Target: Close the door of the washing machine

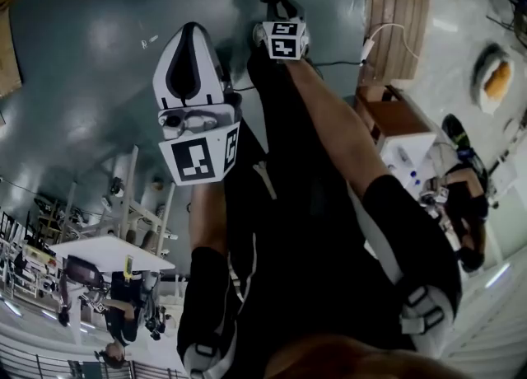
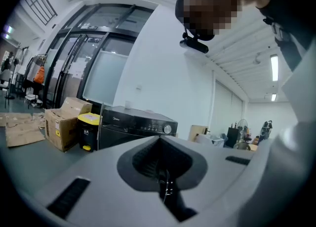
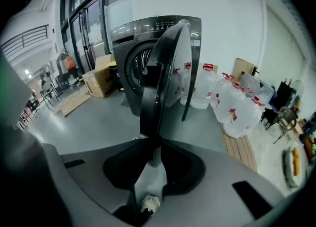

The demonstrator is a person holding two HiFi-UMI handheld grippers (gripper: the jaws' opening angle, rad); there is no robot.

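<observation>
Your right gripper (image 3: 154, 161) pinches the near edge of the door (image 3: 165, 73), which stands wide open and edge-on to you in front of the washer (image 3: 129, 43). Holding it out there, away from the drum opening, likely gives you the leverage to swing it shut. Your left gripper (image 2: 162, 170) is pressed together on nothing and hangs back, apparently just to stay clear of the door's path.
</observation>
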